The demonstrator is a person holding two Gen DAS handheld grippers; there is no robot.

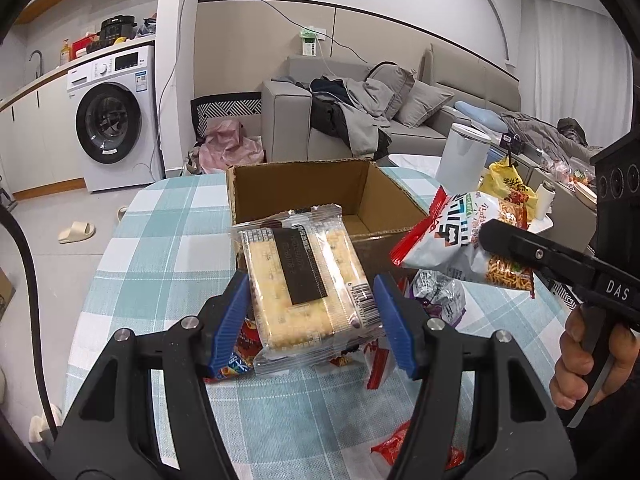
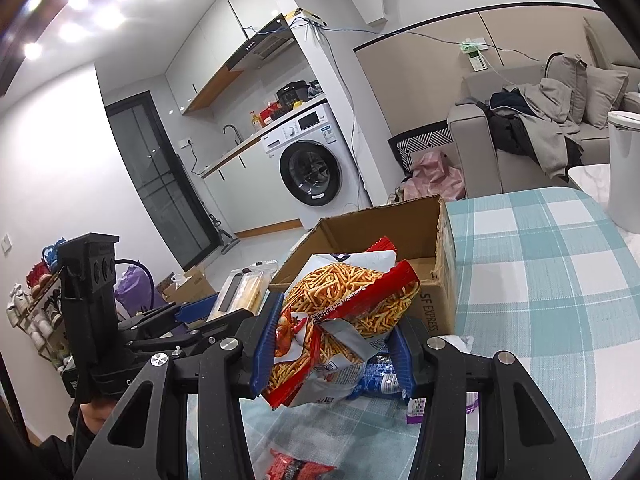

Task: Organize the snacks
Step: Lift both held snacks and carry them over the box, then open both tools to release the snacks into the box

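- left gripper (image 1: pixel 316 320): blue pads closed part-way onto a clear-wrapped cracker pack (image 1: pixel 304 280); both pads touch its sides; pack lifted off the table, tilted up toward the cardboard box (image 1: pixel 304 188), its far end overlapping the box's near wall
- cracker pack: pale crackers under clear film; dark label strip down the middle, print too small to read; barcode on the corner nearest the right pad, digits unclear
- right gripper (image 2: pixel 332 344): jaws narrow, clamped on a crumpled red-and-white snack bag (image 2: pixel 348 308); bag held in the air just in front of the box's near-right corner; same bag (image 1: pixel 460 248) shows right of the box in the left view
- snack bag: picture of thin orange fried sticks, big Chinese characters on the white side, not legible
- box: open top, flaps up, inside looks bare; "SF EXPRESS" printed on its side wall in the right view
- "DAS" lettered on the right gripper's body in the left view; a hand (image 1: pixel 580 364) grips its handle
- loose packets (image 1: pixel 440 296) lie on the checked tablecloth (image 1: pixel 160 248) just before the box, under both grippers; a blue packet (image 2: pixel 380 380) below the right jaws
- white canister (image 1: pixel 464 156) stands right of the box, beyond it
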